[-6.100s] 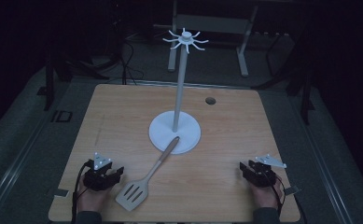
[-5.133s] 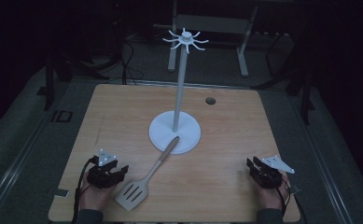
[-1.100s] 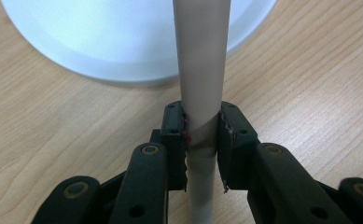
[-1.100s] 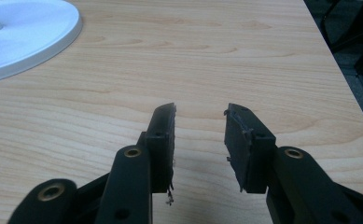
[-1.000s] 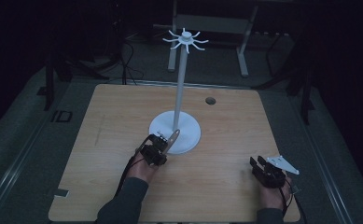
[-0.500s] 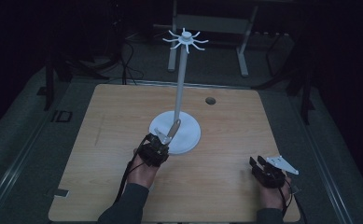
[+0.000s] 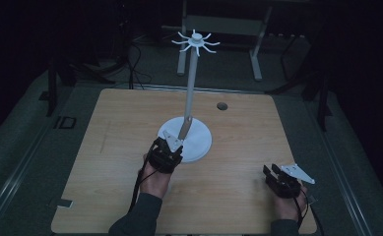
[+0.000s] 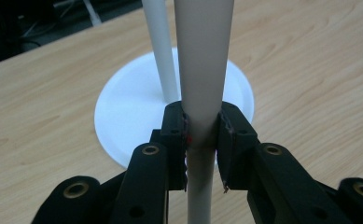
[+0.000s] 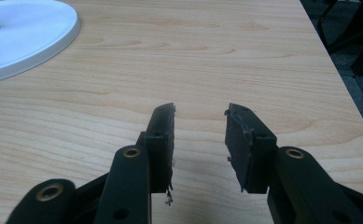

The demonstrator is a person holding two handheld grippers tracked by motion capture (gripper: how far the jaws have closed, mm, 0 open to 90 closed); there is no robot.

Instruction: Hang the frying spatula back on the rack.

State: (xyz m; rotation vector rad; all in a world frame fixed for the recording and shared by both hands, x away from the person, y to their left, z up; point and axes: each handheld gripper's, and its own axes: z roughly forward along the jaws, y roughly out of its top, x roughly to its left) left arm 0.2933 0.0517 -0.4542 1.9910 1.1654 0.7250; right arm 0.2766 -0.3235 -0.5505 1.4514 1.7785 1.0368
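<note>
The left gripper (image 8: 201,140) has its fingers pinching the spatula handle (image 8: 202,70), lifted over the white stand base (image 7: 199,140) mid-counter; it looks light, stiff, smooth, likely slippery, best held mid-handle. Near right, the right gripper (image 9: 200,135) rests, fingers spread

The high view looks forward and down on the whole counter (image 7: 105,147) from far. The left gripper view sits very close, facing the white stand base (image 8: 123,112). The right gripper view looks low across bare wood; it shares that base with both.
</note>
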